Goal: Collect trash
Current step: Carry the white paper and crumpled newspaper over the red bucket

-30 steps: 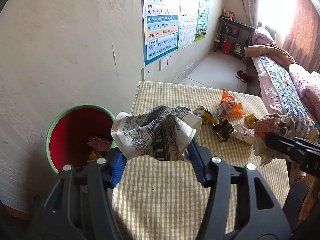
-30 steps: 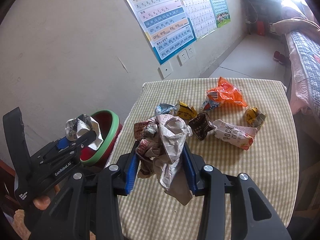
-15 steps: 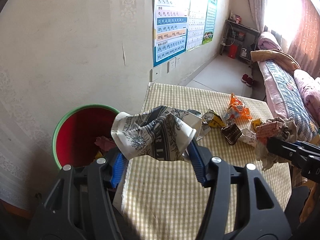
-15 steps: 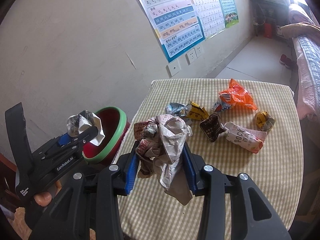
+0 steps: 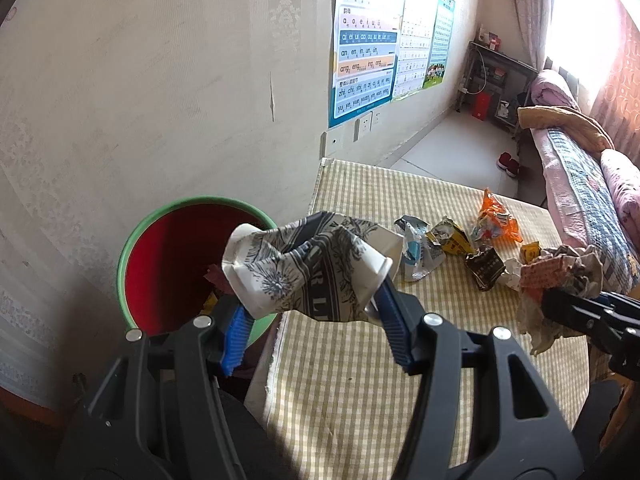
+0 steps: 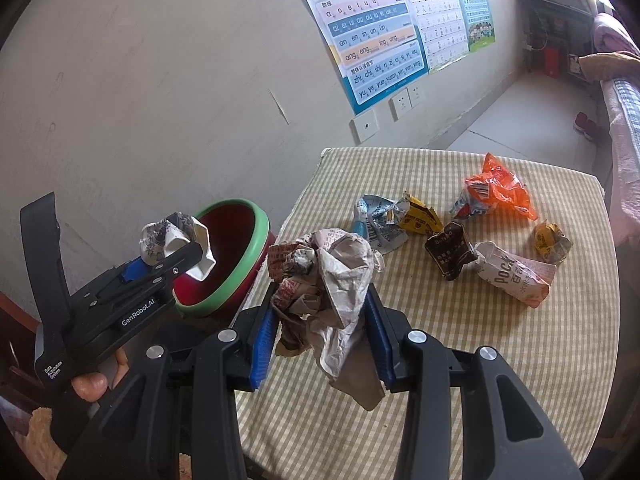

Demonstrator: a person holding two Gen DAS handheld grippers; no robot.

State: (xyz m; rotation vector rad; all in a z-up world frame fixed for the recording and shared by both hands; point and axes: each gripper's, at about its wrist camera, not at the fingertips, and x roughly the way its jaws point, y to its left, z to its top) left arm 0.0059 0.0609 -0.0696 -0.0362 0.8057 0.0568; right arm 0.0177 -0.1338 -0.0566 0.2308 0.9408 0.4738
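Note:
My left gripper (image 5: 310,312) is shut on a crushed white paper cup with a grey print (image 5: 308,268), held over the table's left edge beside the bin. The red bin with a green rim (image 5: 172,256) stands on the floor left of the table and holds some scraps. In the right wrist view my right gripper (image 6: 324,332) is shut on a crumpled wad of printed paper (image 6: 328,280) above the near left part of the checked table (image 6: 480,340). That view also shows the left gripper (image 6: 172,248) with the cup over the bin (image 6: 240,264).
Several wrappers lie on the table: an orange bag (image 6: 496,192), a blue-white one (image 6: 376,216), a yellow one (image 6: 420,216), a brown one (image 6: 452,254), a white-pink pack (image 6: 516,276), a small yellow one (image 6: 552,240). A wall with posters (image 5: 364,52) runs left; a bed (image 5: 584,184) stands right.
Both grippers have drifted left toward the bin with their loads still held. The bin sits closer to the middle of both views; the wrappers on the table have not moved.

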